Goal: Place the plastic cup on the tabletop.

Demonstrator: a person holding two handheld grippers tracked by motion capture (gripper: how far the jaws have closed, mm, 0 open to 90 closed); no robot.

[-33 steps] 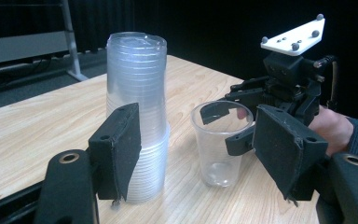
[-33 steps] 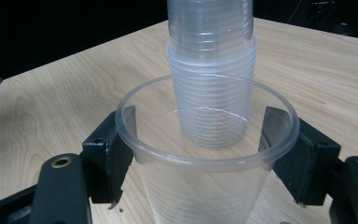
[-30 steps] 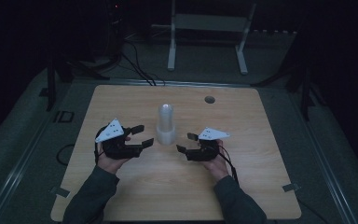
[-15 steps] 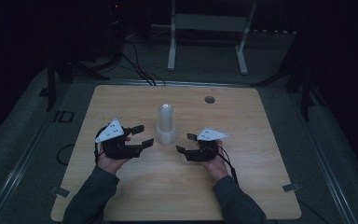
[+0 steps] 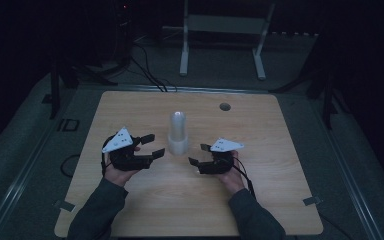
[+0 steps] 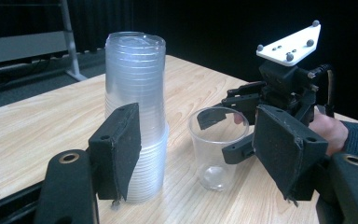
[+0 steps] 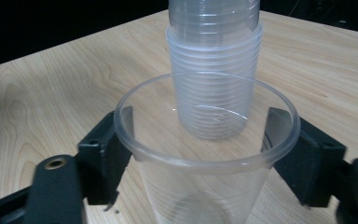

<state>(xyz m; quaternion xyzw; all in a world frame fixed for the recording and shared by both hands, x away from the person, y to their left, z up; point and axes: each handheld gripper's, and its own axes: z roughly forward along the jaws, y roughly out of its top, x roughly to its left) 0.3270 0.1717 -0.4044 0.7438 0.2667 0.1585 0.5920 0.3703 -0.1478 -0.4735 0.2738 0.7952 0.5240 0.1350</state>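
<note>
A tall stack of clear plastic cups [image 5: 178, 132] stands upside down at the middle of the wooden table [image 5: 130, 110]. A single clear cup [image 6: 216, 144] stands upright on the table just right of the stack. My right gripper [image 5: 196, 154] has this cup [image 7: 205, 186] between its jaws. They have just been opening, and the pads now sit close beside the cup's wall without squeezing it. My left gripper [image 5: 156, 144] rests left of the stack [image 6: 135, 102], open with nothing between its jaws.
A small round hole [image 5: 224, 106] lies in the table's far right part. Beyond the far edge stand a white metal frame [image 5: 220, 30] and cables on a dark floor. Bare wood stretches in front of both hands.
</note>
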